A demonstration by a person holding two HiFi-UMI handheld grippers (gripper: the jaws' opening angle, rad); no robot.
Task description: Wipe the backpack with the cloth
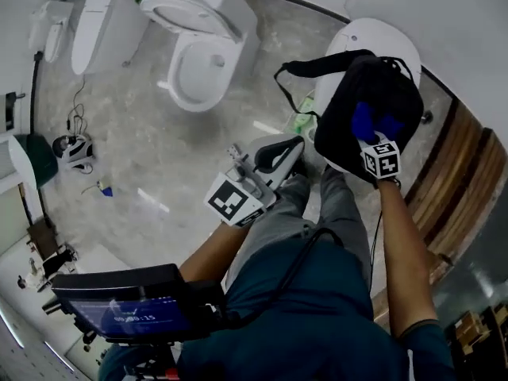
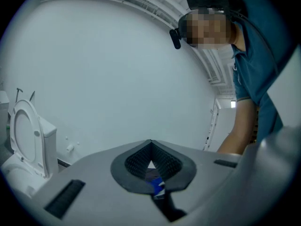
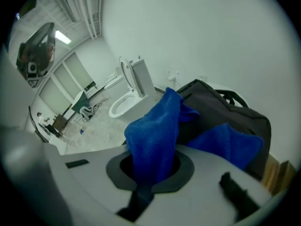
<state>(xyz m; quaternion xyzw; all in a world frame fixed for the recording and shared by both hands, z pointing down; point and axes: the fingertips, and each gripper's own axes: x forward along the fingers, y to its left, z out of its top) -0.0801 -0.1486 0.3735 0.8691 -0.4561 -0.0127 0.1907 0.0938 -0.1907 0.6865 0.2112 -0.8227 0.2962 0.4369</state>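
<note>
Right gripper view: right gripper (image 3: 149, 173) jaws clamped on crumpled blue terry cloth (image 3: 153, 131) against black fabric backpack (image 3: 225, 109) atop white rounded fixture (image 1: 381, 38), left gripper (image 2: 151, 161) jaws closed, empty, held aside; wiping apparently underway, much left.

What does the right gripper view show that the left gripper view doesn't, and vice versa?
Right only: the cloth clamped in the right gripper, against the backpack. Left only: the left gripper up close, shut and empty, and the person's forearm. Both: the toilet and the white wall.
</note>
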